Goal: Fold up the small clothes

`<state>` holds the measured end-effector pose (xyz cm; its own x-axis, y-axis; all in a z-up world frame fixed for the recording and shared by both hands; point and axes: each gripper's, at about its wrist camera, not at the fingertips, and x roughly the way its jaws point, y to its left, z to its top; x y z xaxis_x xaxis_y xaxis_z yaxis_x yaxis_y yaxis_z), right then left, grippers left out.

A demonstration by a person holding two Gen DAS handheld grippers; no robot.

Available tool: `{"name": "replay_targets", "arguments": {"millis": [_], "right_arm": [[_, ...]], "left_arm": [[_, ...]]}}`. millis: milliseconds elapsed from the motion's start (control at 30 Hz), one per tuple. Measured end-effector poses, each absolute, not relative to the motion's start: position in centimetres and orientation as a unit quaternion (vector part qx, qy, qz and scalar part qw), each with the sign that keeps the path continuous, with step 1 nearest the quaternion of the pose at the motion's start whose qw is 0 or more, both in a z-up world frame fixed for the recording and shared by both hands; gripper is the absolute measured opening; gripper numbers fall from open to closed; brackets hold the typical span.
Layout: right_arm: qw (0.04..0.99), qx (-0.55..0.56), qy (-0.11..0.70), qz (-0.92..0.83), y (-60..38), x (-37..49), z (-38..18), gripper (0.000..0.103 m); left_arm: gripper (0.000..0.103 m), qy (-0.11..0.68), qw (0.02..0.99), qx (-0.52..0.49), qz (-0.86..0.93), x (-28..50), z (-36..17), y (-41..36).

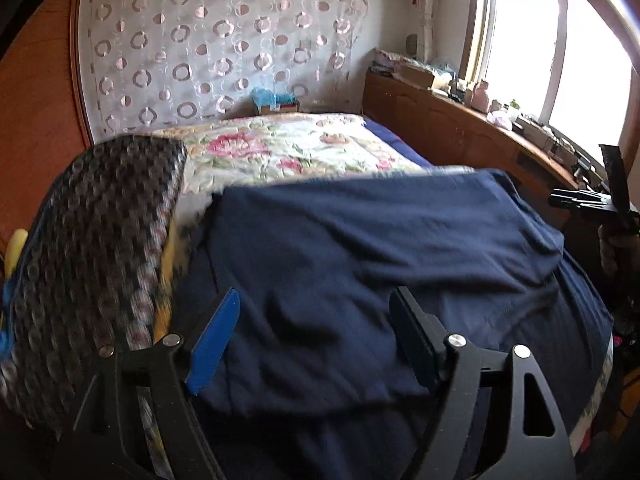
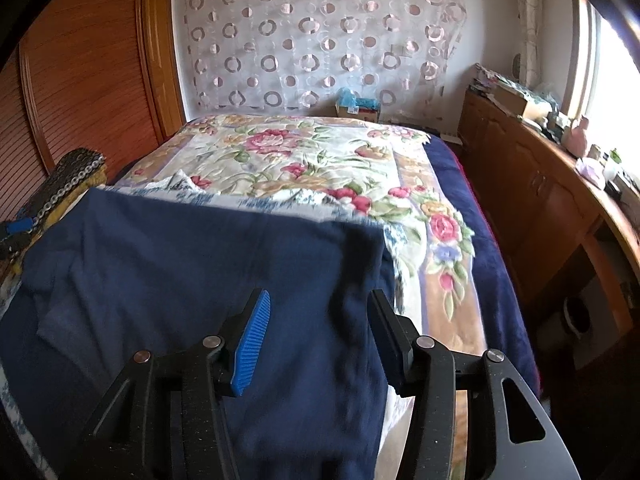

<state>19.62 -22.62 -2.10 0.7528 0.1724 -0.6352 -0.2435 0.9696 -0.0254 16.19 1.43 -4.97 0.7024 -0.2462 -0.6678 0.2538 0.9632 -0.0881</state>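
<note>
Garment (image 2: 192, 264): navy, soft knit, lying spread on the near end of the bed (image 2: 452, 320), over a floral quilt (image 2: 320, 160). The far edge looks doubled over, with a straight fold line; the surface is creased and rumpled. Judged light, limp and not slippery, so it will drape and sag wherever it is not supported. Best taken at a corner or along a hem, both layers pinched together, one gripper to each side.

Left gripper (image 1: 316, 340): jaws apart over the near left part of the cloth, nothing pressed between the pads.

Right gripper (image 2: 320, 340): jaws apart above the garment's right edge, where a ridge of cloth rises between them; the pads are not seen pressing it.

Patterned cushion (image 1: 100, 248): dark, just beside the garment on the left.

Cabinet (image 2: 528, 184): wooden, along the window side, top cluttered.

Curtain (image 2: 320, 40): sheer, ringed, on the far wall.
</note>
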Motion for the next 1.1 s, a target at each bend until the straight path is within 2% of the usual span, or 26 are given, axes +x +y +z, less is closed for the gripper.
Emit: {"name": "replay_targets", "arguments": {"millis": [433, 733, 1100], "right_arm": [[0.924, -0.011, 0.366, 0.110, -23.8, 13.3, -4.3, 0.052], [0.916, 0.045, 0.382, 0.113, -24.3, 14.7, -4.5, 0.052], [0.920, 0.021, 0.380, 0.093, -22.3, 15.7, -5.7, 0.053]], "left_arm": [[0.078, 0.390, 0.913, 0.003, -0.119, 12.2, -7.2, 1.6], [0.078, 0.391, 0.915, 0.002, -0.101, 11.3, -7.6, 3.0], [0.078, 0.407, 0.909, -0.018, -0.091, 12.0, -8.6, 4.0]]}}
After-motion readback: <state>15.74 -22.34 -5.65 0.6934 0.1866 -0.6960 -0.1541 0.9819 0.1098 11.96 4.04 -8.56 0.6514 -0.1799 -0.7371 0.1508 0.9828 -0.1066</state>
